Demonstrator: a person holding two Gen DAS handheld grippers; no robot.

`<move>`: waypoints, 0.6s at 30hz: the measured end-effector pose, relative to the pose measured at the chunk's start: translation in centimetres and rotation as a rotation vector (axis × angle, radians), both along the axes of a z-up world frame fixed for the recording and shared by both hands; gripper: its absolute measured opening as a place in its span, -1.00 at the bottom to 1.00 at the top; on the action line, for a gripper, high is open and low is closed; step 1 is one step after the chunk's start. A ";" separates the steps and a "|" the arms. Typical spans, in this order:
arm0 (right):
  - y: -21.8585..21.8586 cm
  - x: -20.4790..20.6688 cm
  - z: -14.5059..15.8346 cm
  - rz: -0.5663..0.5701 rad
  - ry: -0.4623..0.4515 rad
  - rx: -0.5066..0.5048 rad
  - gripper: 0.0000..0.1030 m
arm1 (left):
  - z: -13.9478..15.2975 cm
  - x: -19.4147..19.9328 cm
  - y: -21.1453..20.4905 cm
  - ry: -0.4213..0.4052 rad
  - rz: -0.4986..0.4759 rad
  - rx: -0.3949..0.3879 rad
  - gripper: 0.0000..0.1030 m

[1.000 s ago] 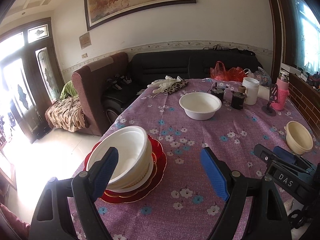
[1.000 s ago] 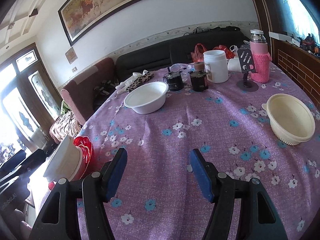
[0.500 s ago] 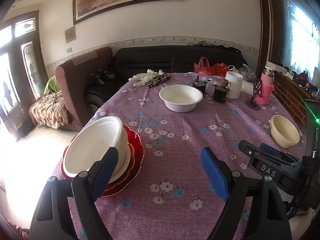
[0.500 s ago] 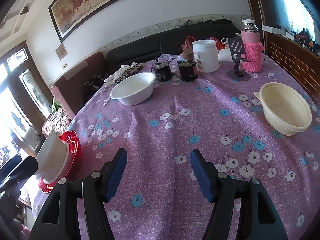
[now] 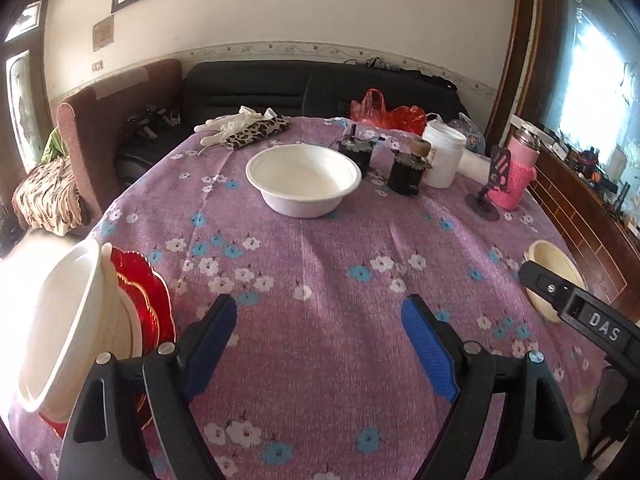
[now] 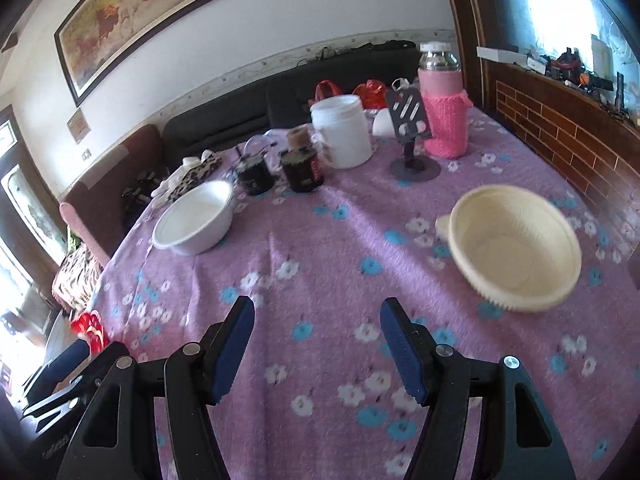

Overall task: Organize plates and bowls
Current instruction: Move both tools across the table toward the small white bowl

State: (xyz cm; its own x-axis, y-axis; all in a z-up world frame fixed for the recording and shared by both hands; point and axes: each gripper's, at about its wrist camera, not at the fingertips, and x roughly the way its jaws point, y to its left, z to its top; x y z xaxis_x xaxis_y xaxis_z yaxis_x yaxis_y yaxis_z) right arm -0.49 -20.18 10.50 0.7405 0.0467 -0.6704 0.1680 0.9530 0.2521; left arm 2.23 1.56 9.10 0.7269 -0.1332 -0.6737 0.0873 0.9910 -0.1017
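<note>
A white bowl (image 5: 303,178) (image 6: 196,220) sits near the far middle of the purple flowered table (image 5: 320,264). A cream bowl (image 6: 516,252) (image 5: 554,264) rests at the right side. At the left edge, white bowls (image 5: 60,328) are stacked on red plates (image 5: 148,300), just left of my left gripper (image 5: 320,344), which is open and empty. My right gripper (image 6: 318,344) is open over bare cloth, with the cream bowl ahead to its right. The red plates (image 6: 90,326) show at its far left.
At the back of the table stand two dark jars (image 5: 408,170), a white tub (image 5: 442,154), a pink-sleeved bottle (image 6: 444,112), a phone stand (image 6: 412,152), red bags and gloves (image 5: 240,126). A sofa and armchair lie beyond; a brick ledge runs on the right.
Both views have swung right. The stack of bowls and plates slid toward the left edge of the left view; the cream bowl came closer and more central in the right view. Both grippers stayed open.
</note>
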 end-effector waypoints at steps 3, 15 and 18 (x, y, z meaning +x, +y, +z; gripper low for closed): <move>-0.9 1.9 1.6 -0.019 -0.014 -0.020 0.35 | -0.2 2.8 -0.5 -0.008 0.022 -0.032 0.63; 0.7 12.0 0.5 0.102 0.091 0.041 0.36 | -4.0 7.7 1.6 0.052 0.087 -0.066 0.63; 1.6 15.3 -1.3 0.131 0.136 0.144 0.36 | -4.3 8.3 2.7 0.075 0.104 -0.103 0.63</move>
